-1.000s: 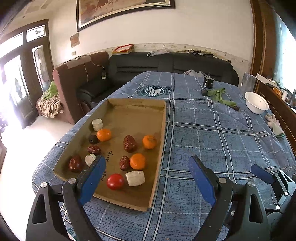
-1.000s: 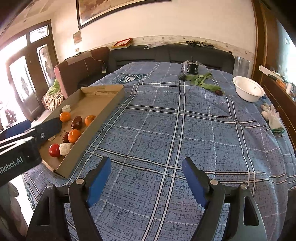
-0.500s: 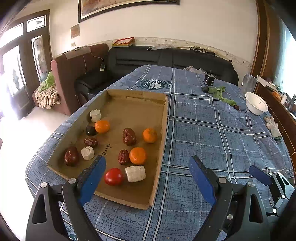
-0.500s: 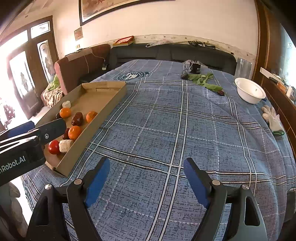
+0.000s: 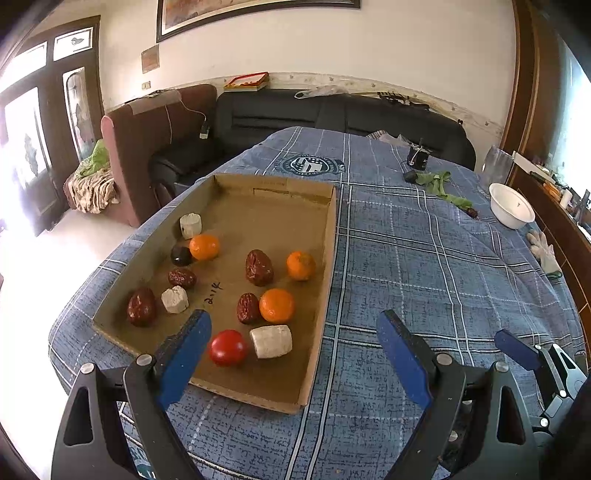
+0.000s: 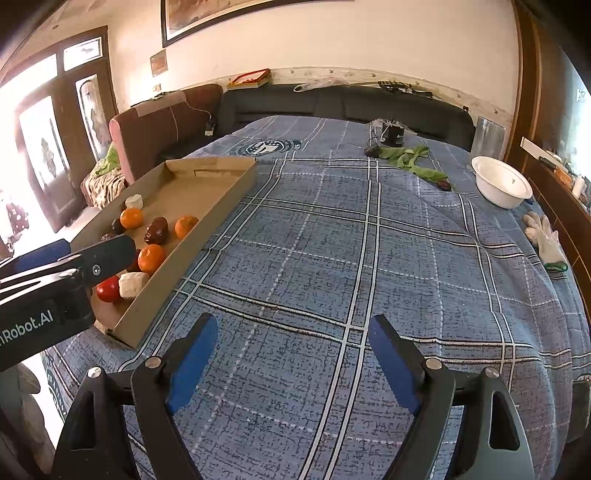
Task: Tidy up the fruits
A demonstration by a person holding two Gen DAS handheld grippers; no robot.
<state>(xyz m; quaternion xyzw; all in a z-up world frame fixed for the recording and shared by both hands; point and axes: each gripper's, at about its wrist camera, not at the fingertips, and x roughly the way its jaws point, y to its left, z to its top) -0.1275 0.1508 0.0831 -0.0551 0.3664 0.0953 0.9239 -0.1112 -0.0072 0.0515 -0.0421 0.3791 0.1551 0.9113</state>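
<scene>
On the plaid cloth (image 5: 424, 266), the cardboard tray (image 5: 330, 258) runs lengthwise away; both grippers' fingers (image 5: 186, 347) stand apart, empty.

In the right wrist view, the left gripper (image 6: 74, 254) hides part of the cardboard tray (image 6: 192, 236) and some fruit, while the painting (image 6: 236, 14) is cut off above.

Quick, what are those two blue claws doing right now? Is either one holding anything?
Left gripper: open, holding nothing, above the cardboard tray.
Right gripper: open, holding nothing, above the plaid cloth.
</scene>
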